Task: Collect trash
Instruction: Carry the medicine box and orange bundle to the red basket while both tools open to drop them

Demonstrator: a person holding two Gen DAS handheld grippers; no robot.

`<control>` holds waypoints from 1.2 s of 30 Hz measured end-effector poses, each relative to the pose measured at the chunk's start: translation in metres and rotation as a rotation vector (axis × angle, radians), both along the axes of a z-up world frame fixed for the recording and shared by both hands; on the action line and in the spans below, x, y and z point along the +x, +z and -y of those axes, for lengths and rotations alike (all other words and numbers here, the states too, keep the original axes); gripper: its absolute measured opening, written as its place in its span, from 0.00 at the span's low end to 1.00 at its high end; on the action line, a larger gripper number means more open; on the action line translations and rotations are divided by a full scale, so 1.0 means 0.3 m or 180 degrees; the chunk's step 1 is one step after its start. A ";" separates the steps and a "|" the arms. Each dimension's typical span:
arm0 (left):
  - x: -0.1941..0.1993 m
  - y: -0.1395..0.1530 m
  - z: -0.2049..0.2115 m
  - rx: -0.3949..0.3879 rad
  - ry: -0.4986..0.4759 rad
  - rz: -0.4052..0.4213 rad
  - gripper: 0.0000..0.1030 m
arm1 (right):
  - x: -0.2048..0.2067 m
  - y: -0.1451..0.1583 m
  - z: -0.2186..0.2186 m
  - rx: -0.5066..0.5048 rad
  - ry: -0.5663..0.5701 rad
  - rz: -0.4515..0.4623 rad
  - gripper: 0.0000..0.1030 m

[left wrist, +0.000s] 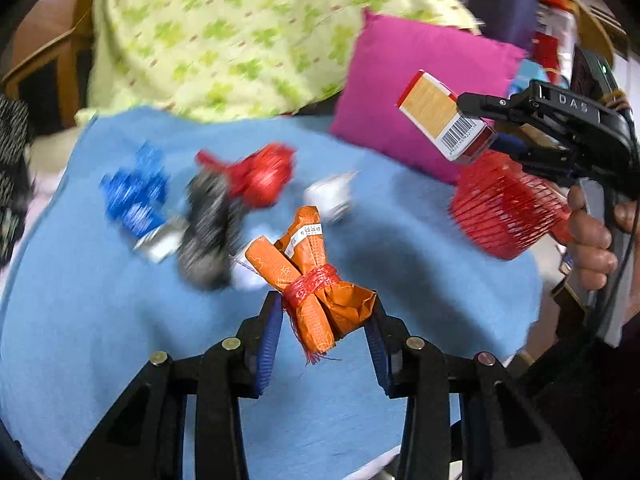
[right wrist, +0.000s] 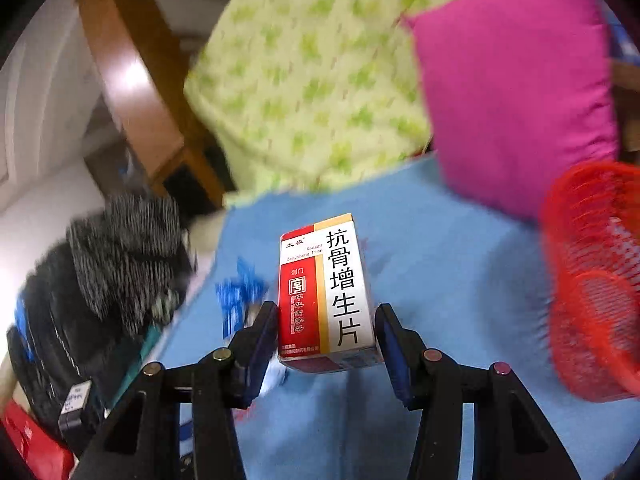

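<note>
Your left gripper (left wrist: 325, 316) pointing down over blue cloth (left wrist: 100, 320), jaws clamping orange wrapper bundle (left wrist: 316, 292) tied with red mesh, bundle lifted off cloth. Your right gripper (right wrist: 327, 336) angling down, pads pinching red-white box (right wrist: 326, 292) by its sides.

Left view only: your hand (left wrist: 592, 236) wrapping right gripper's handle, box barcode face, red basket (left wrist: 500, 208) just under box, blurred wrappers lying on cloth: blue (left wrist: 134, 196), red (left wrist: 260, 176), black (left wrist: 210, 228), white (left wrist: 330, 196).

Right view only: box front with printed characters, basket sitting to right, pink cushion (right wrist: 516, 92) behind.
</note>
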State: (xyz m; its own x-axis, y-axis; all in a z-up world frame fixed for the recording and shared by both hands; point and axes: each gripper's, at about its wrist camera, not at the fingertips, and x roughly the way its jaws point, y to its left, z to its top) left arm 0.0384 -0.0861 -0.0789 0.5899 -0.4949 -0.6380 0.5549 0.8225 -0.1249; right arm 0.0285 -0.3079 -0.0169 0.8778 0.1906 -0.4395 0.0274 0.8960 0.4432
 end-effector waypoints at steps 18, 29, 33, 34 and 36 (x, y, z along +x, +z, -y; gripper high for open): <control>0.080 0.300 0.877 -0.0039 -0.1248 0.0198 0.43 | -0.409 -0.003 0.699 0.1199 -0.1675 0.0581 0.53; 0.102 0.226 0.883 0.0117 -0.1065 0.0072 0.67 | -0.450 -0.027 0.721 0.1090 -0.1711 0.0664 0.69; 0.113 0.222 0.715 0.0026 -0.0810 0.0056 0.68 | -0.435 0.031 0.621 0.0745 -0.1560 0.0853 0.69; 0.115 0.215 0.659 0.0002 -0.0715 0.0052 0.69 | -0.428 0.046 0.592 0.0669 -0.1505 0.0900 0.69; 0.123 0.196 0.540 -0.0019 -0.0523 0.0026 0.70 | -0.404 0.074 0.517 0.0524 -0.1340 0.1007 0.69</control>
